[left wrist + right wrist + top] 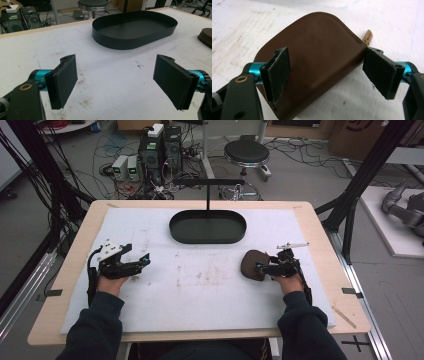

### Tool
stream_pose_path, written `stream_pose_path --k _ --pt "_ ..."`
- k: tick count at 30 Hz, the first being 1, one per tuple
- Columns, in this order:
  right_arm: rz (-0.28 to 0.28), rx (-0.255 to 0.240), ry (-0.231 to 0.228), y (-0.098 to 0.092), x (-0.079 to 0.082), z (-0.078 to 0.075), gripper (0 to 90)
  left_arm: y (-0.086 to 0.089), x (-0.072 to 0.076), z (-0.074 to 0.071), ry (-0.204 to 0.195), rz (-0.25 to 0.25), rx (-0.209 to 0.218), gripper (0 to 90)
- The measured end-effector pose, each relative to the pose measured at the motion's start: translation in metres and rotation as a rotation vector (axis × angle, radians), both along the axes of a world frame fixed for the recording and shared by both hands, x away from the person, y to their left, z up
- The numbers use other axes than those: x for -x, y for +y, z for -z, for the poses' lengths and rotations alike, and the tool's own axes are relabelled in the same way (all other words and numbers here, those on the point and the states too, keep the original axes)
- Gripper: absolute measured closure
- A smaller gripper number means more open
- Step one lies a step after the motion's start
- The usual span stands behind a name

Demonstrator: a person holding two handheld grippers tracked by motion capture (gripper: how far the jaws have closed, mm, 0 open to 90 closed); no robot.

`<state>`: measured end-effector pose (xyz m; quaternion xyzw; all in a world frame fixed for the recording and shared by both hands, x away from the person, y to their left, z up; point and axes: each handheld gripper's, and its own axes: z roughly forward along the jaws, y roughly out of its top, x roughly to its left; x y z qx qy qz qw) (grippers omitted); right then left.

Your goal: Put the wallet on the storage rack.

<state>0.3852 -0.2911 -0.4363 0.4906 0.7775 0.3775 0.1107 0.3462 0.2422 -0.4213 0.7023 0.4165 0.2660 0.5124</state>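
While both forearms come in over the near edge of the table (320, 237), the left gripper (141, 263) lies low on the white foam mat (200, 290) at the left, its body level and its tips pointing toward the middle of the table. Its jaws stand wide apart with nothing but bare, stained mat between them, as the left gripper view shows. Ahead of it, toward the far edge, sits a black oval tray (207, 226) with a thin black post rising from it to a crossbar; the way there is free.

Farther right lies a brown leather pouch (253, 265), flat on the mat with its rounded corner away from the hand. The right gripper (264, 268) is held level at its near side, pointing left. In the right gripper view its jaws are spread, straddling the pouch (317, 57) without pressing it. A brass zip pull (367, 37) sticks out at the pouch's far corner.
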Motion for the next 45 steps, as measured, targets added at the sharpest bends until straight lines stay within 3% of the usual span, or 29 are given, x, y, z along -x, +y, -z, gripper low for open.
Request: stream_pose_path --k 5,7,9,12,15,18,24,28,32,36,40,45 --pt "-0.179 0.066 -0.052 -0.004 -0.02 -0.004 23.6 0.0 0.0 0.0 0.004 0.0 0.002 19.4" --pt "-0.2 0.111 -0.076 0.0 -0.022 -0.01 25.0 0.0 0.0 0.0 0.003 -0.001 0.002 19.5" --pt "-0.141 0.109 -0.097 0.004 -0.018 -0.014 21.5 0.001 0.0 0.0 0.006 -0.002 0.003 19.5" --pt "0.055 -0.026 -0.054 0.007 -0.007 -0.016 20.2 0.001 0.0 0.0 0.006 -0.003 0.002 19.5" --pt "0.145 -0.044 -0.034 0.013 0.001 -0.009 20.2 0.0 0.0 0.0 0.003 -0.001 0.002 19.5" --pt "0.16 -0.015 -0.007 0.019 0.001 0.0 19.8 0.0 0.0 0.0 -0.001 0.003 -0.001 19.5" --pt "0.141 -0.12 0.043 0.01 -0.008 0.014 13.5 -0.001 0.0 0.0 0.003 0.003 -0.001 19.6" --pt "0.117 -0.118 0.041 0.01 -0.01 0.014 14.3 -0.003 0.0 0.001 0.004 0.008 -0.009 19.8" --pt "0.097 -0.125 0.055 0.008 -0.011 0.012 21.5 -0.004 0.0 0.001 0.002 0.012 -0.016 20.0" --pt "0.051 -0.205 0.091 0.009 -0.012 0.011 45.9 -0.003 0.0 0.001 0.004 0.009 -0.011 20.1" --pt "0.016 -0.225 0.062 0.009 -0.012 0.005 60.6 -0.002 0.0 0.0 0.006 0.007 -0.008 20.0" --pt "-0.041 -0.236 0.014 0.007 -0.008 -0.007 70.1 -0.002 0.0 0.0 0.006 0.006 -0.009 20.0"
